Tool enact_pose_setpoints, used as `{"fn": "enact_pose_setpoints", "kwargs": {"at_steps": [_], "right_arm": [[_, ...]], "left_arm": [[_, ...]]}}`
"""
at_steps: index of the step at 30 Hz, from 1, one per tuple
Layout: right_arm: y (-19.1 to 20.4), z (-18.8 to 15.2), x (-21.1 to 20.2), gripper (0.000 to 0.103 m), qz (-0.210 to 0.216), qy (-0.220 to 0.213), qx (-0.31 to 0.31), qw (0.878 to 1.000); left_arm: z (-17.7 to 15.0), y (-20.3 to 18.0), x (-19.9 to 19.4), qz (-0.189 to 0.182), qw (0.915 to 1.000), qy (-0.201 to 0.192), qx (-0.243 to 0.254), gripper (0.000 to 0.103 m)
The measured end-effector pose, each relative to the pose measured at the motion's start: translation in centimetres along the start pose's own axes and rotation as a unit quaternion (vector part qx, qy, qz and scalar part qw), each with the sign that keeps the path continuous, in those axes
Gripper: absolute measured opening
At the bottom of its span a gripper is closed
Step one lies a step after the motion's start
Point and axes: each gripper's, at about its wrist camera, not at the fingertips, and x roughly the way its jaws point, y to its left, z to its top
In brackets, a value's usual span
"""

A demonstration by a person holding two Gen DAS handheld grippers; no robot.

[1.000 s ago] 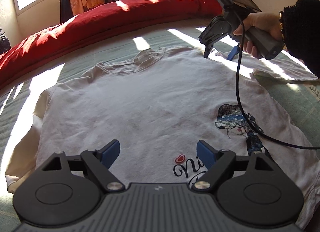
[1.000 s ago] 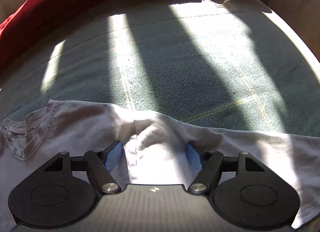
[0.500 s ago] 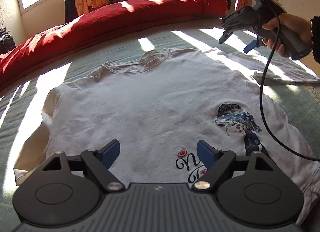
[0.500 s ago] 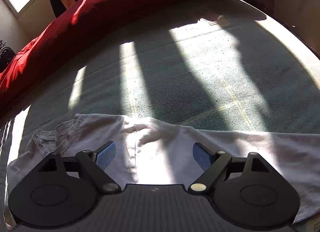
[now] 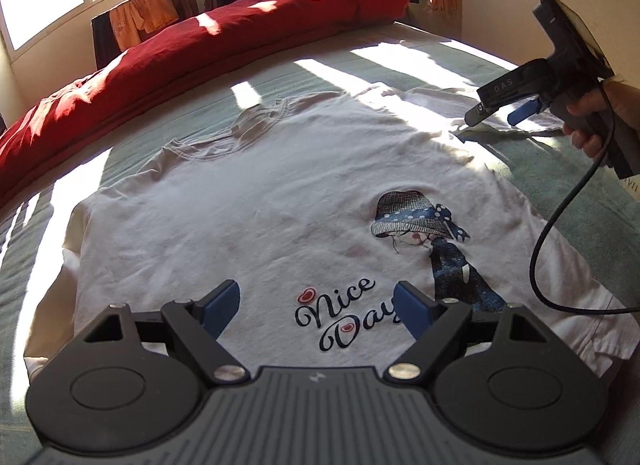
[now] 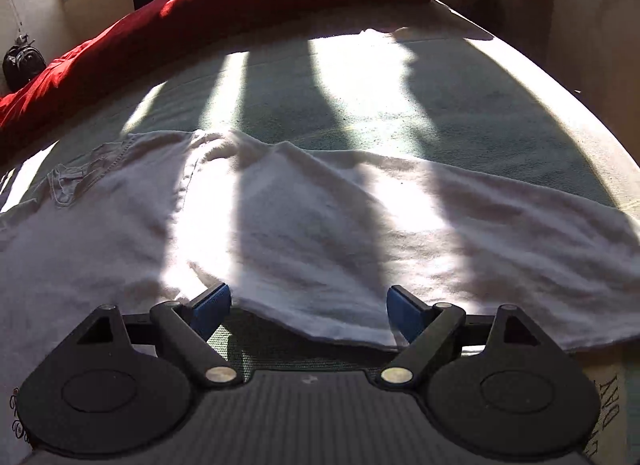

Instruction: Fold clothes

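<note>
Overhead, both grippers wide apart, empty — L gripper (image 5: 316, 305) above white tee (image 5: 260, 217), R gripper (image 6: 308, 305) seemingly over sleeve (image 6: 400, 233).

the far edge of the bed (image 6: 460, 113) is being blocked by the red duvet (image 5: 208, 53); the green sheet before it is being left free.

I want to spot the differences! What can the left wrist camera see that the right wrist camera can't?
Only the left wrist view shows the shirt's "Nice Day" print, the hat picture, and the right gripper held in a hand.

Only the right wrist view shows the long sleeve close up and a black bag.

Both show the white shirt, red blanket and green bed.
</note>
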Motion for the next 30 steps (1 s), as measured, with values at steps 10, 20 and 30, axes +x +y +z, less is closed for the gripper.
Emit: {"fn": "enact_pose_setpoints", "kwargs": {"at_steps": [10,20,30], "right_arm": [[-6.9,5.5,4.9,0.090,0.111,-0.016,0.149,0.982],[-13.3,4.6,2.4,0.091,0.037,-0.054,0.174,0.983],[-19.3,3.0,-1.8,0.092,-0.019,-0.075,0.233,0.969]], "left_arm": [[0.4,-1.7,1.8,0.001,0.9995,0.016,0.026,0.084],[0.6,-2.6,2.6,-0.006,0.9991,0.022,0.035,0.084],[0.9,-3.7,2.5,-0.008,0.9984,0.027,0.049,0.084]]}}
